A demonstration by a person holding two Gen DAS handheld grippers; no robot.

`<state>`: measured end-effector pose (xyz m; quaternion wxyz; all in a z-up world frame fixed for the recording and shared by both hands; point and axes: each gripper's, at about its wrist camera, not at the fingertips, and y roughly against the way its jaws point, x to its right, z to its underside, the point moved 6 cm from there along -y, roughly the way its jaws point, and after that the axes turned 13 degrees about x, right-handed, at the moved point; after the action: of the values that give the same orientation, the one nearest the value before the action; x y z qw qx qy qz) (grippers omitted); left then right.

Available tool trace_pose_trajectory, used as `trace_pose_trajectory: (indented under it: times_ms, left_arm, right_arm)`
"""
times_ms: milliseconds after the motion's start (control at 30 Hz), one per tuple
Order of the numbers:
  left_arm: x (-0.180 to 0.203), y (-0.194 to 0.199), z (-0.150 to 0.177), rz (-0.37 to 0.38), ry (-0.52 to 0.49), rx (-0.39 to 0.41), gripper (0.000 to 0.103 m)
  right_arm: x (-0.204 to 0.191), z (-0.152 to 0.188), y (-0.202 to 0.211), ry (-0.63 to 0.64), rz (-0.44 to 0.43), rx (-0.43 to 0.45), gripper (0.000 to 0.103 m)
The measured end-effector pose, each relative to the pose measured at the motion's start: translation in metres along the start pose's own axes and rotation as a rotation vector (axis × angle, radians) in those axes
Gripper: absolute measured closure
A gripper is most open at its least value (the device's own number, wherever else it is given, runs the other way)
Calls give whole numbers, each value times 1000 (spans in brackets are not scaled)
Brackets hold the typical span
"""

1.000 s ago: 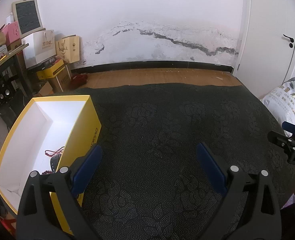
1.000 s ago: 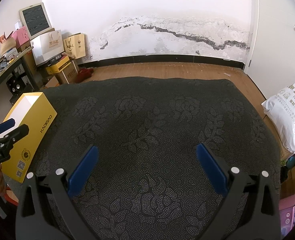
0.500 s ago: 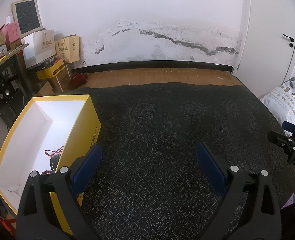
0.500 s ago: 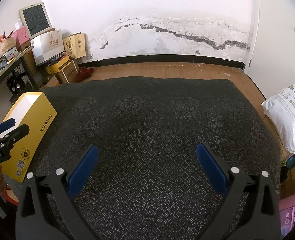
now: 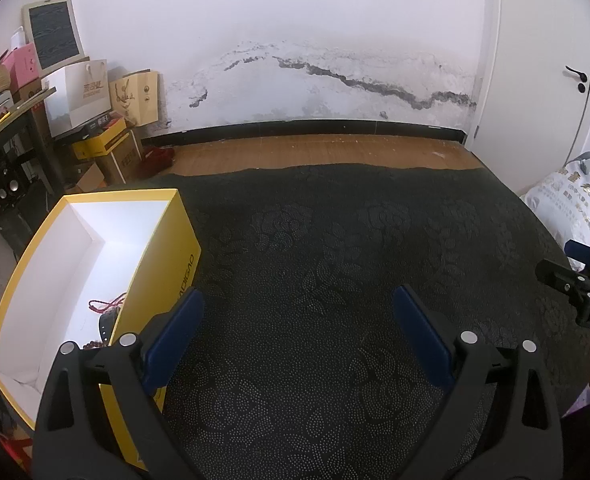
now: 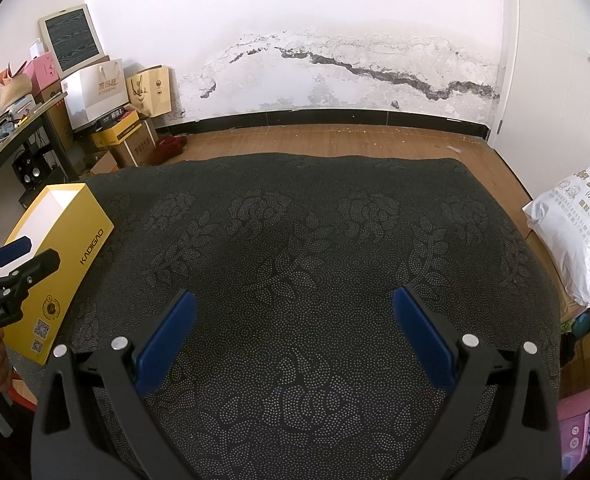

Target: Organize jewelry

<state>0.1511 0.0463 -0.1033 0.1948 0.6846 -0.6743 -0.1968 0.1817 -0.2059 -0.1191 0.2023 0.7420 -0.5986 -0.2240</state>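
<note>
A yellow box [image 5: 167, 256] with a white inside stands open at the left of the dark patterned cloth [image 5: 335, 264]. Inside it lie a red cord [image 5: 105, 304], a dark band [image 5: 107, 322] and brown beads [image 5: 91, 345], partly hidden by my left gripper. My left gripper [image 5: 297, 336] is open and empty, its left finger [image 5: 173, 336] beside the box's right wall. My right gripper [image 6: 293, 336] is open and empty over the cloth's middle. The box also shows in the right wrist view [image 6: 61, 264], and the left gripper at that view's left edge [image 6: 11, 276].
The cloth [image 6: 315, 240] ends at a wooden floor [image 5: 319, 152] before a cracked white wall. Paper bags and cartons [image 5: 95, 120] stack by a desk at far left. A white printed sack [image 6: 575, 232] lies at the right. A white door [image 5: 555, 60] is at far right.
</note>
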Motion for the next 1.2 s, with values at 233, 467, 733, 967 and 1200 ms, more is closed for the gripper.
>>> trace_pose_trajectory:
  times_ms: [233, 467, 733, 967, 1200]
  left_arm:
    - [0, 0, 0, 0, 0, 0, 10]
    - [0, -1, 0, 0, -1, 0, 10]
    - [0, -1, 2, 2, 5, -10, 10]
    - [-2, -2, 2, 2, 11, -20, 9]
    - [0, -2, 2, 6, 2, -26, 9]
  right_arm:
    - [0, 0, 0, -1, -1, 0, 7]
    - [0, 0, 0, 0, -1, 0, 7]
    - [0, 0, 0, -1, 0, -1, 7]
    - [0, 0, 0, -1, 0, 1, 7]
    - [0, 0, 1, 0, -1, 0, 7]
